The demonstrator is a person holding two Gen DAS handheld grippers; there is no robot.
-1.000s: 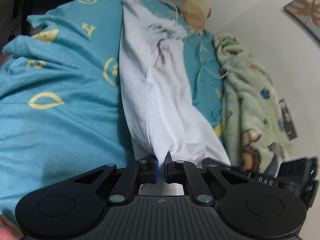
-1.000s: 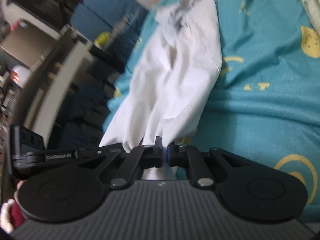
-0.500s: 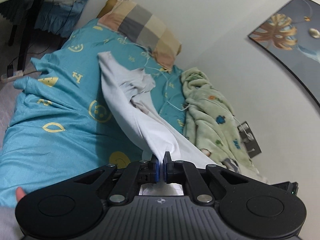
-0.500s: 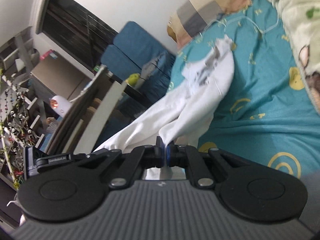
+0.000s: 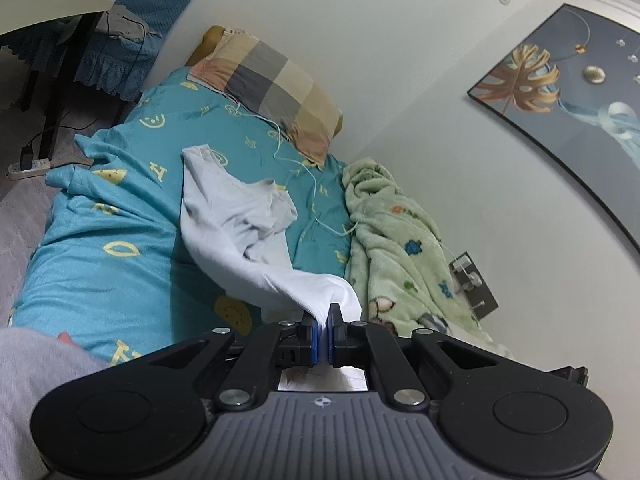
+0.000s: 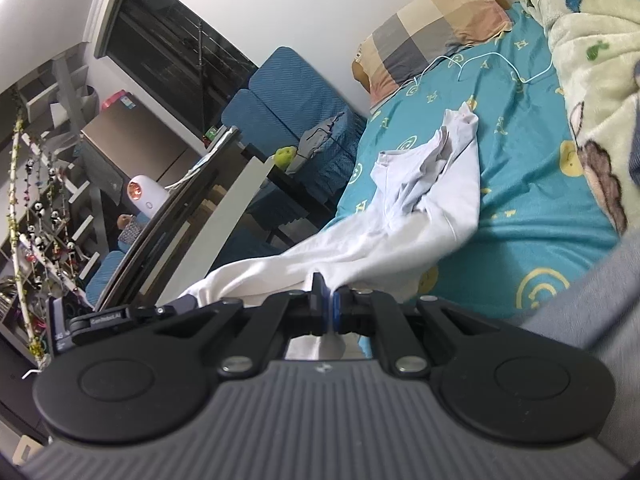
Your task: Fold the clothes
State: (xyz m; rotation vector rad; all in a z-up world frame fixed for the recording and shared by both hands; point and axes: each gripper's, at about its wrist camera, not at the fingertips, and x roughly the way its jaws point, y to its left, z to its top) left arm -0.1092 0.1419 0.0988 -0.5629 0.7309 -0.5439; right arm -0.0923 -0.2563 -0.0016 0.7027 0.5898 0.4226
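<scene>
L+R grippers clamped – white shirt

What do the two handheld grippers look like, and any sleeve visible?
Both match: the left gripper and right gripper have matte black linkage arms with silver pivot pins, blue finger pads, two round black discs and a ribbed grey body bearing a small crosshair mark. A grey sleeve shows beside the right one. No cables visible on either.

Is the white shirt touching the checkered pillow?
Apart. In the left wrist view, bare teal bedsheet shows between the far end of the white shirt and the checkered pillow.
</scene>
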